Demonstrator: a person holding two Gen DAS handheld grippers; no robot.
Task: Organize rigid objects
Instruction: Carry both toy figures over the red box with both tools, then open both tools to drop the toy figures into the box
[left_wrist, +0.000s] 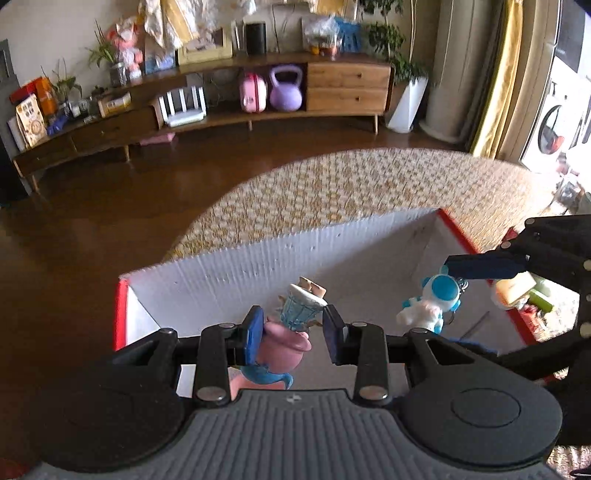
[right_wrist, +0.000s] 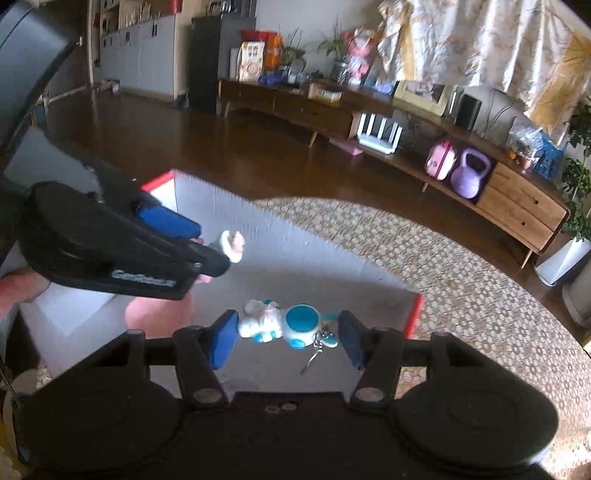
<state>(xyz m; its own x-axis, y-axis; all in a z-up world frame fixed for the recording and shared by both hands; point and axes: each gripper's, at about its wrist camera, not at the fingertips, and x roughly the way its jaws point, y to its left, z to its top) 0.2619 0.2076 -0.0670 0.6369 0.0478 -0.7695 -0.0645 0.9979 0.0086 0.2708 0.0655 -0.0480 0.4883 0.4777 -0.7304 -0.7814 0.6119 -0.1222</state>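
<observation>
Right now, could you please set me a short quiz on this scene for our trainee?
1. True or false: the left gripper is empty.
2. Which toy does the right gripper hold? A) the white-and-blue keychain figure B) a purple kettlebell C) a pink case
3. Fill in: both grippers are over the white ____ with red edges.
Key: 1 false, it holds the pink-and-blue figurine; 2 A; 3 box.
</observation>
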